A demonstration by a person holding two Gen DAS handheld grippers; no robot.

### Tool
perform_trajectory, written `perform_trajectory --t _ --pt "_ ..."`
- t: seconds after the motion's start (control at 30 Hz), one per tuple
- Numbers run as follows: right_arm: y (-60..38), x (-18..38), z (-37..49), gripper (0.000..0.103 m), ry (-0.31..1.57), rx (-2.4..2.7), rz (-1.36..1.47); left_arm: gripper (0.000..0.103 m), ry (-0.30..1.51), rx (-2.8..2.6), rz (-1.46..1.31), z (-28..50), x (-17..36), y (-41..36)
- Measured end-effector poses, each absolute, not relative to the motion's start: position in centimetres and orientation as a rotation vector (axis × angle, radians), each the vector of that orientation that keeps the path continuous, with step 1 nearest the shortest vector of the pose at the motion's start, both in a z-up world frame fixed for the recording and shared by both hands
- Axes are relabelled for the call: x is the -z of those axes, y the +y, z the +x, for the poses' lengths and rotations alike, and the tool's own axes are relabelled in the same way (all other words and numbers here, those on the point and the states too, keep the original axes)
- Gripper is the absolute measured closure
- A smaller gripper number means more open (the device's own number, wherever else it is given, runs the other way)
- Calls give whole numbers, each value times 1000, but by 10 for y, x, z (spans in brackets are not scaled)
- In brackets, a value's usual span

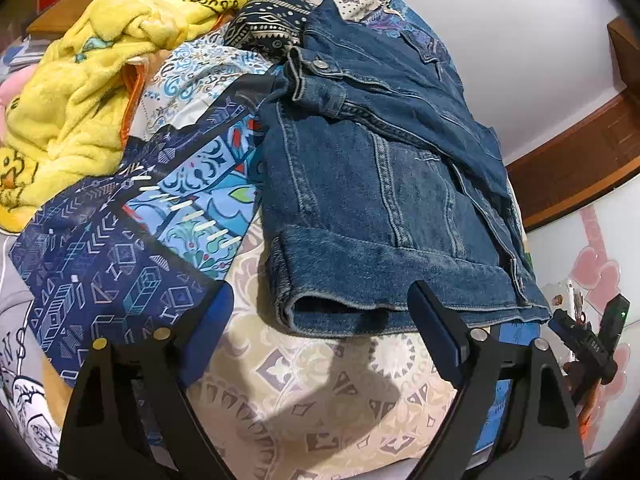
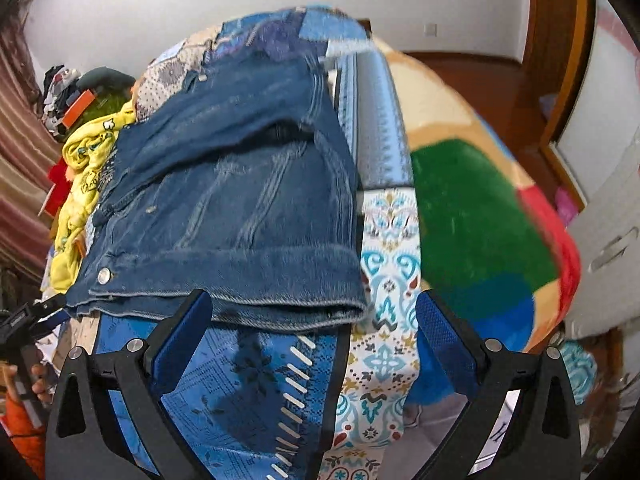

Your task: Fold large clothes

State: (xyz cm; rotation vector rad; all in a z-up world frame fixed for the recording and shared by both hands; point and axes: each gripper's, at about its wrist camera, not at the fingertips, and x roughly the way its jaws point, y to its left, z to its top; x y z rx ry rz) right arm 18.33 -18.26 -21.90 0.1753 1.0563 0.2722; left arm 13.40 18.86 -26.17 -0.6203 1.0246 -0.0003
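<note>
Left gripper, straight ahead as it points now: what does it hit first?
Most likely the denim jacket's bottom hem. The open left gripper points at that folded edge, with only bare bedspread between. Depth unclear.

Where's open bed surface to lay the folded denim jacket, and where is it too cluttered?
Free patch: the beige patterned sheet below the denim jacket, between the open left gripper fingers. The right view shows blue patterned fabric bare below the hem, by the open right gripper. Crowded: the yellow blanket heaped beyond the jacket's left side.
</note>
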Motion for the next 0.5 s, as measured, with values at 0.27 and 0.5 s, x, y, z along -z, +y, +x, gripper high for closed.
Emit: perform_trajectory --t 0.27,0.5 --pt "-192 241 195 38 1112 -384 398 51 1024 59 -478 150 251 167" --pt "-185 229 201 91 1073 -389 413 90 989 52 -499 154 240 187"
